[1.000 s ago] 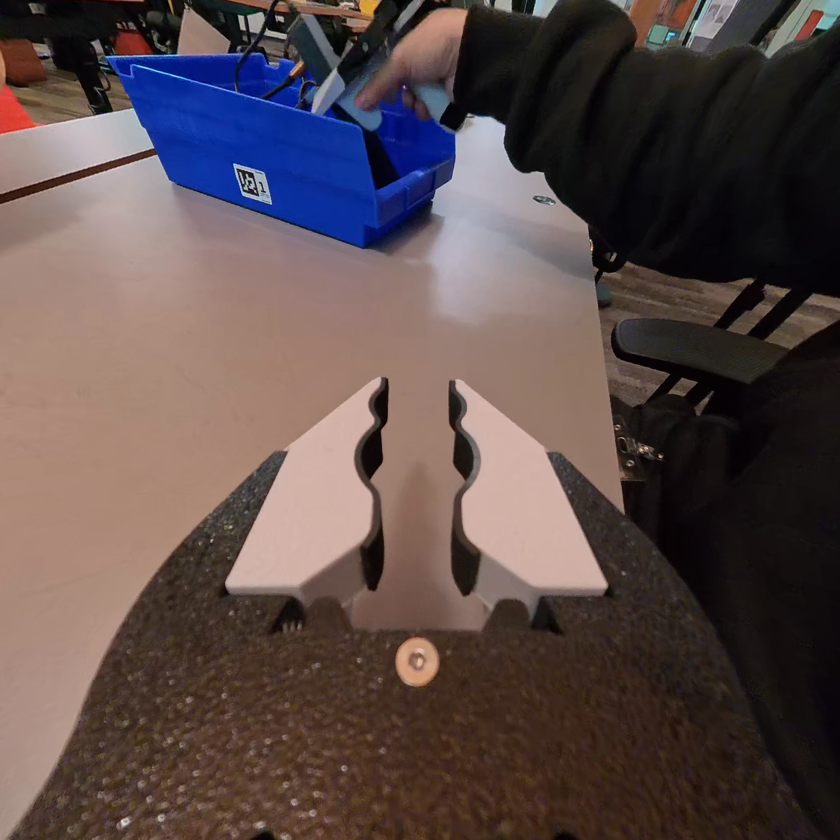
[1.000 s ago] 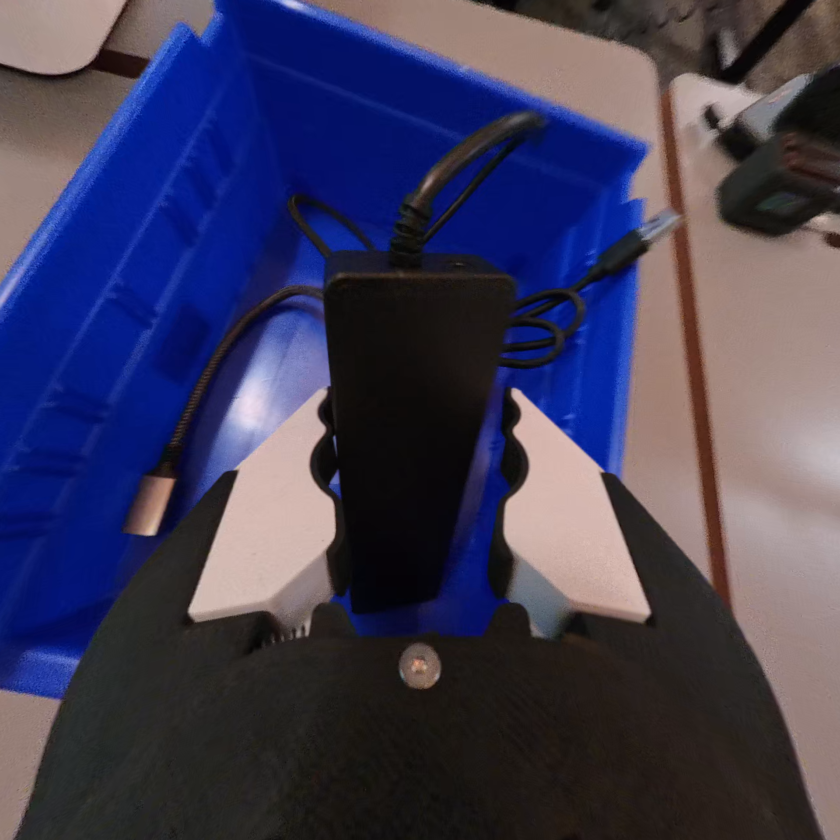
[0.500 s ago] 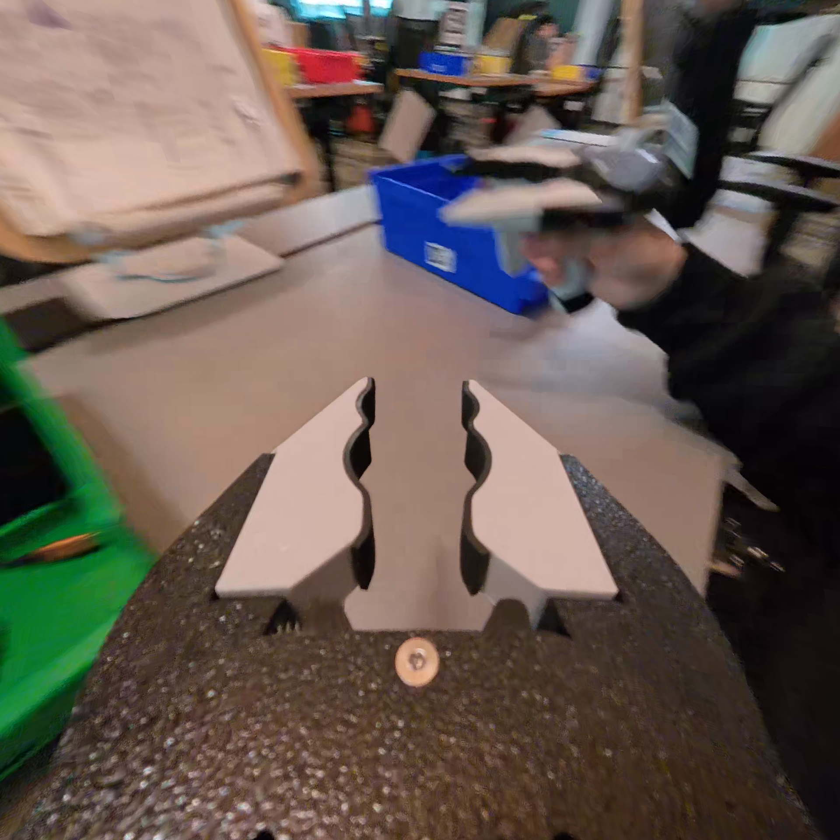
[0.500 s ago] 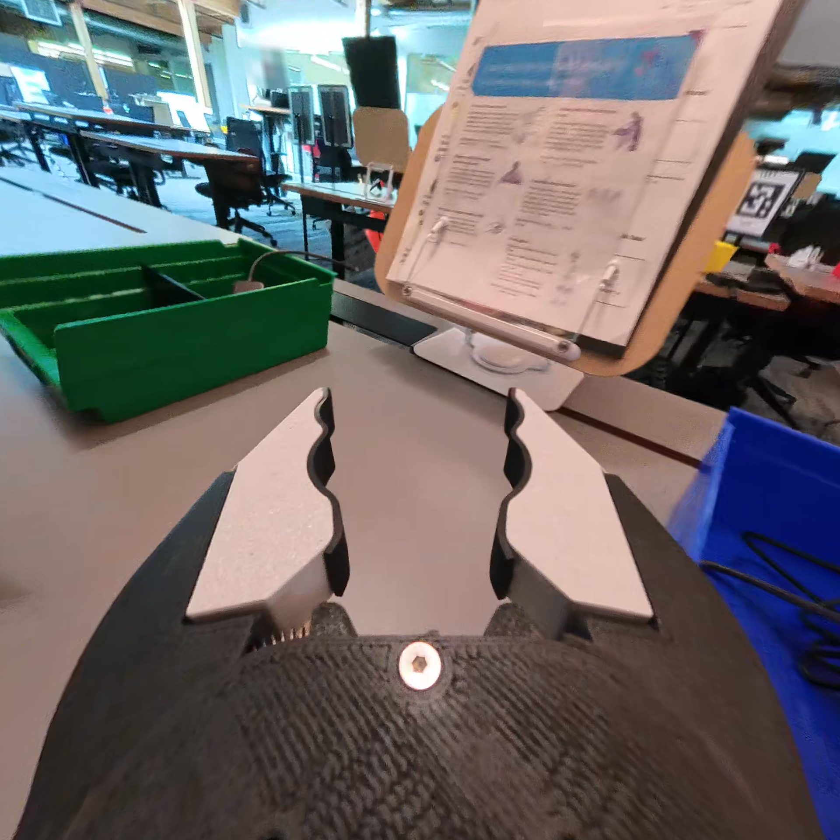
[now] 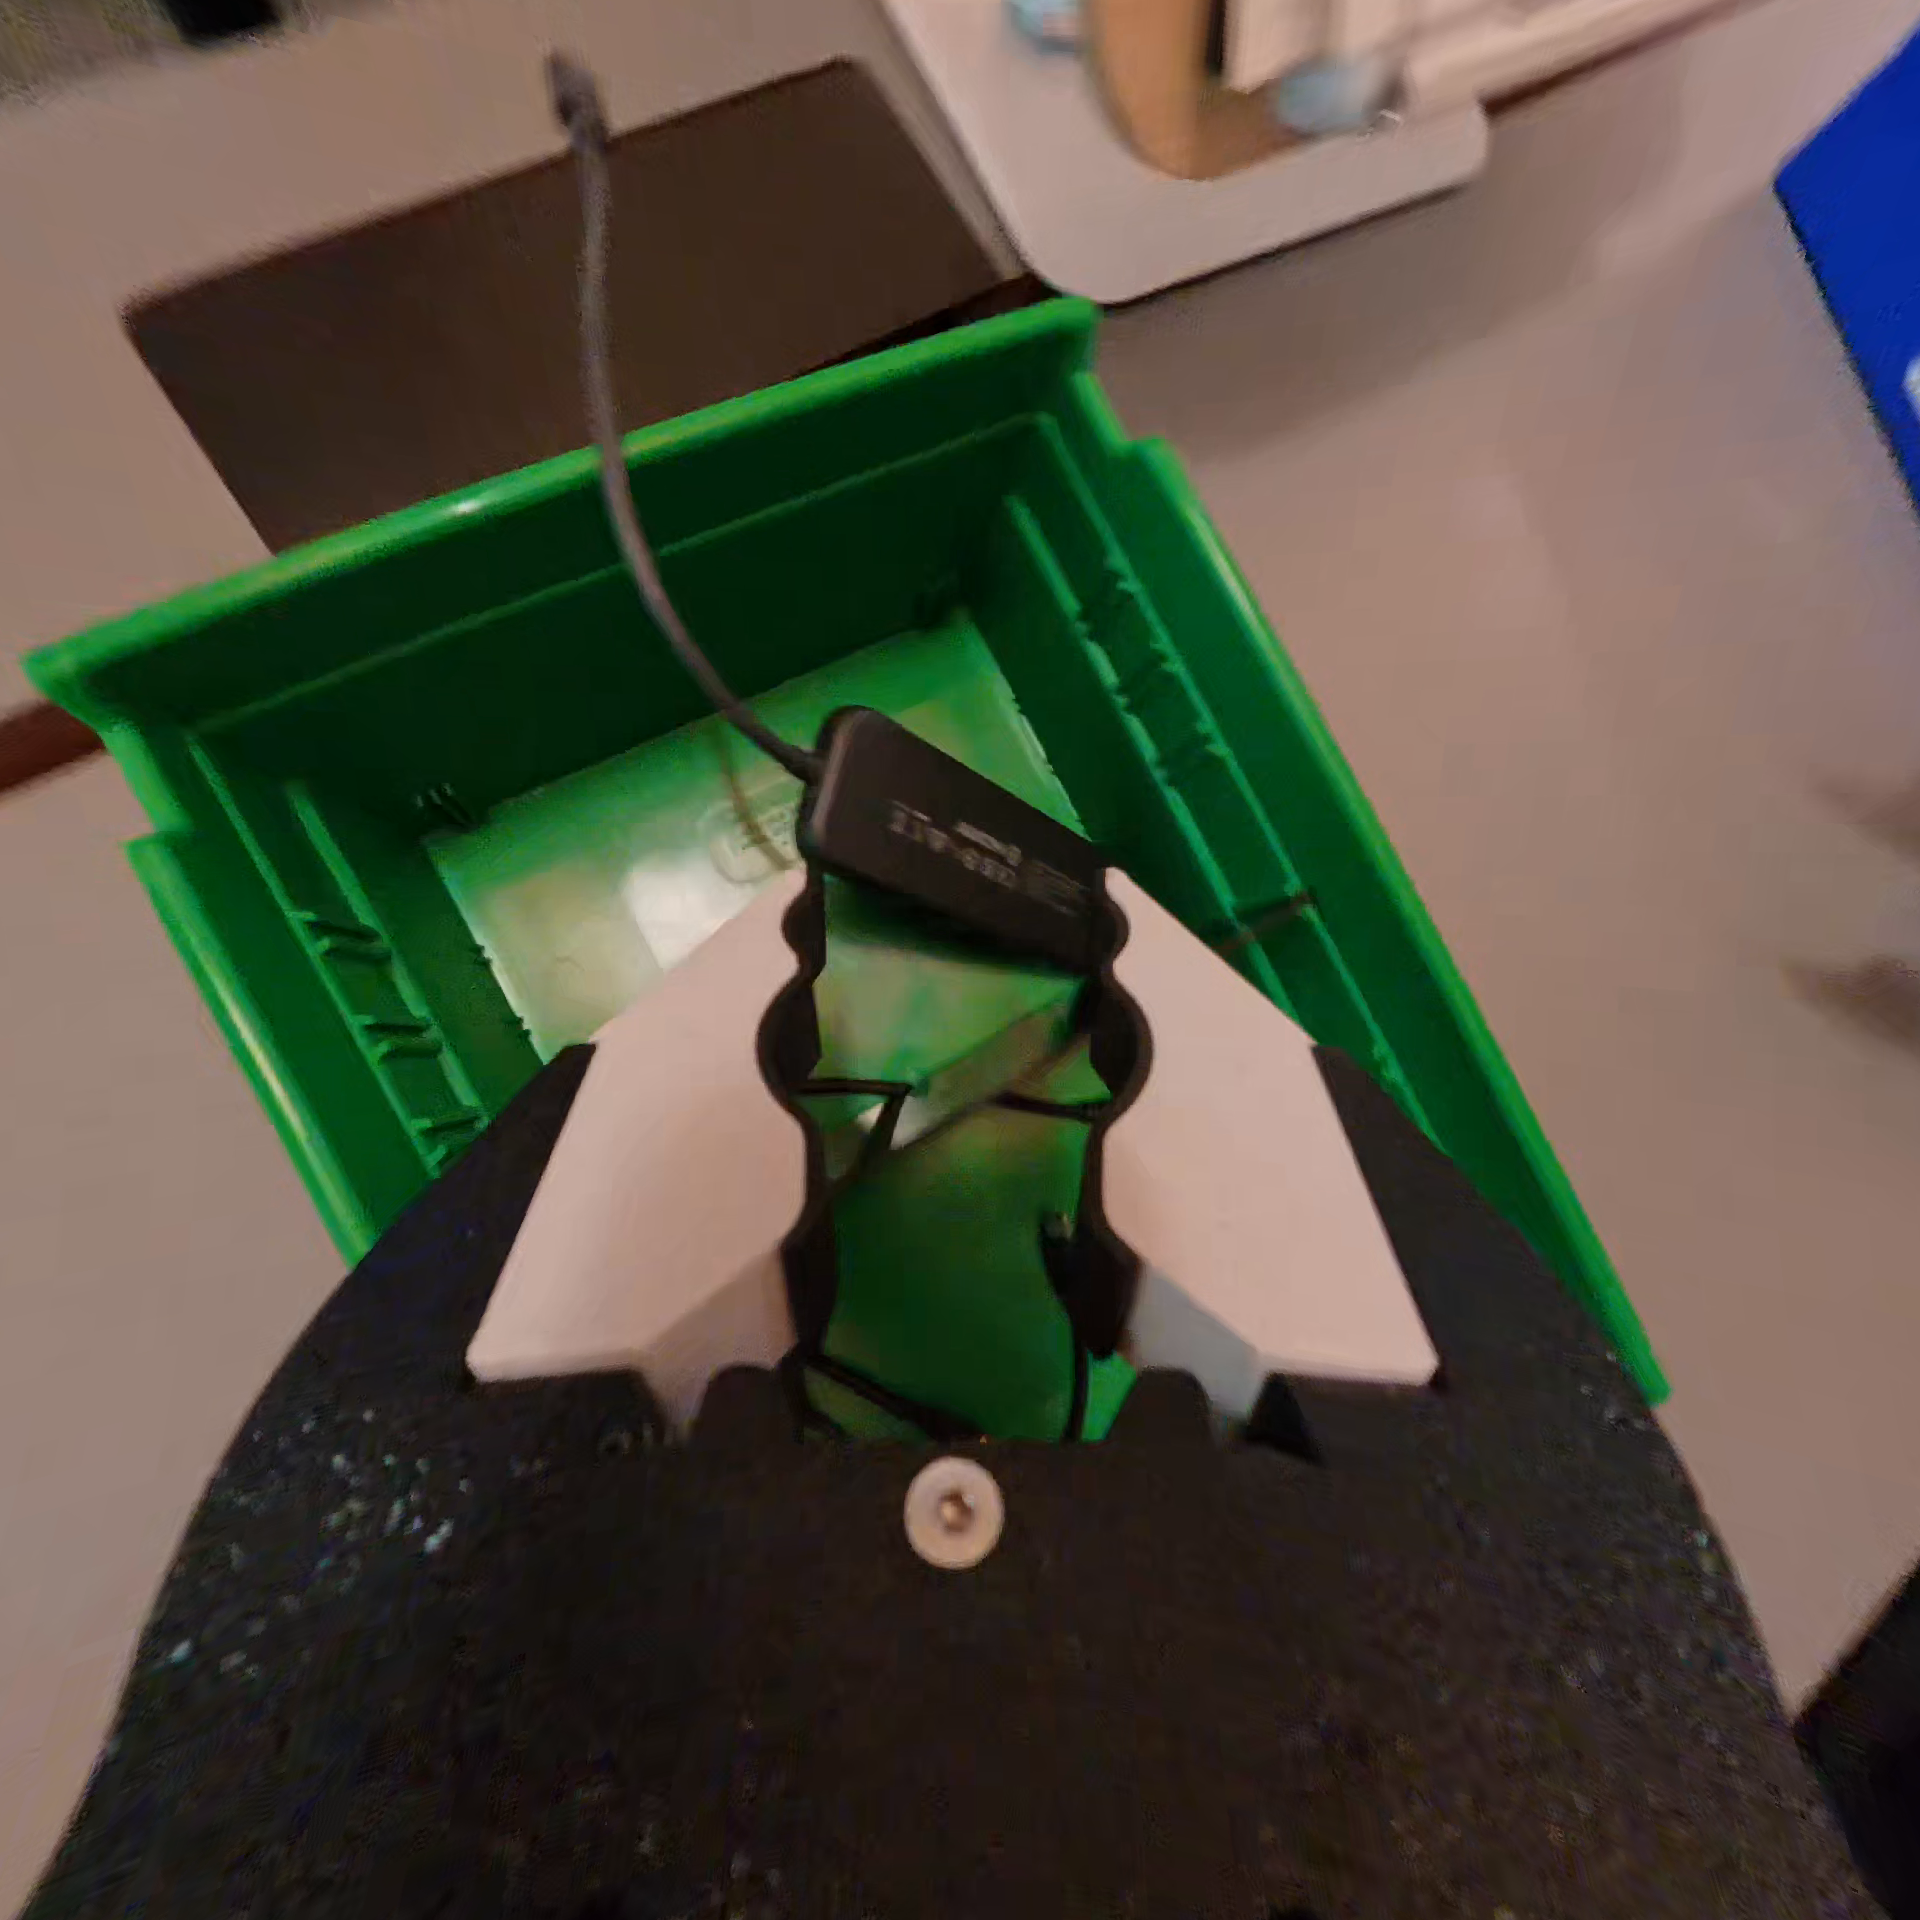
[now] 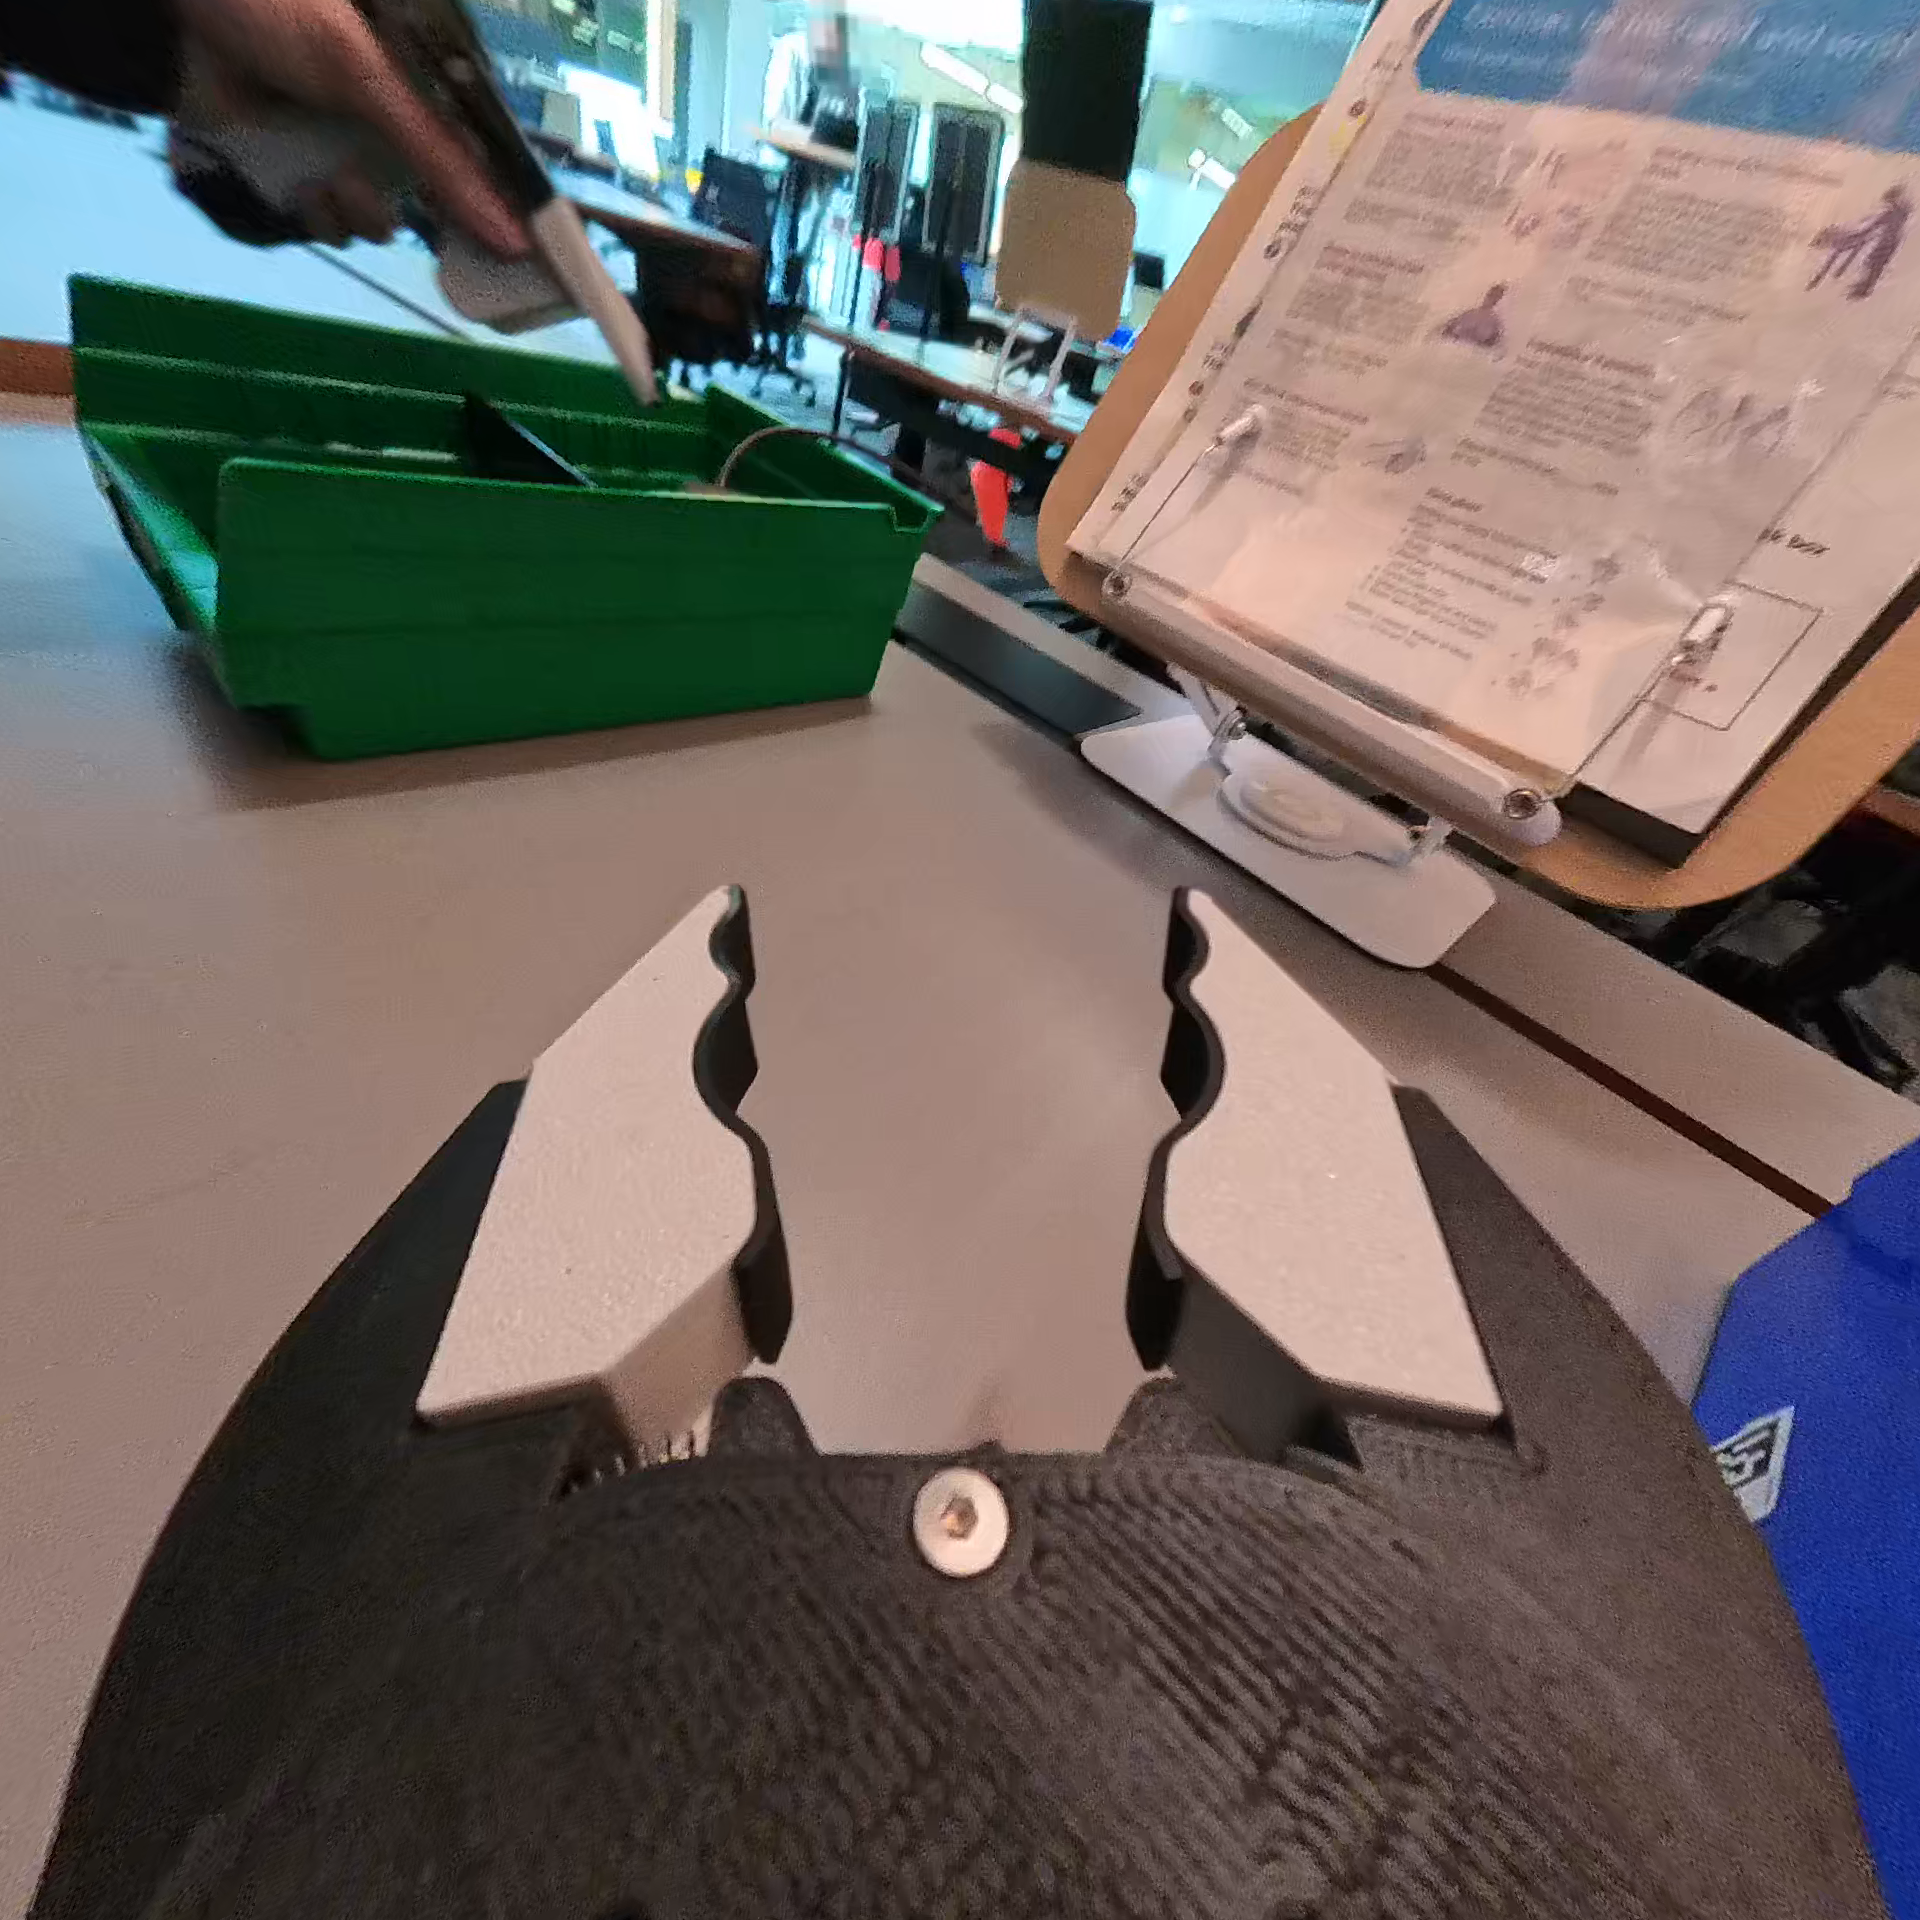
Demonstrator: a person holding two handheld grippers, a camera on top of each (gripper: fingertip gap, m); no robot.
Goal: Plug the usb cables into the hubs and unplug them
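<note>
A black USB hub (image 5: 935, 821) lies tilted inside a green bin (image 5: 520, 582), and its thin cable (image 5: 613, 416) rises over the far rim. My left gripper (image 5: 956, 904) points down into the bin with its jaws apart, tips at either side of the hub's near end; I cannot tell if they touch it. Thin black cables (image 5: 862, 1143) lie on the bin floor between the jaws. The right wrist view shows the left gripper (image 6: 613, 332) dipping over the green bin (image 6: 540, 623). My right gripper (image 6: 956, 914) is open and empty, low over the grey table.
A blue bin (image 6: 1829, 1403) sits at the right gripper's right side; its corner shows in the left wrist view (image 5: 1860, 260). A tilted document stand (image 6: 1455, 468) on a white base stands at the back. A dark panel (image 5: 468, 312) lies behind the green bin.
My right gripper let go of the black hub in the blue bin and swung out over the table. My left gripper moved from the bare table to over the green bin.
</note>
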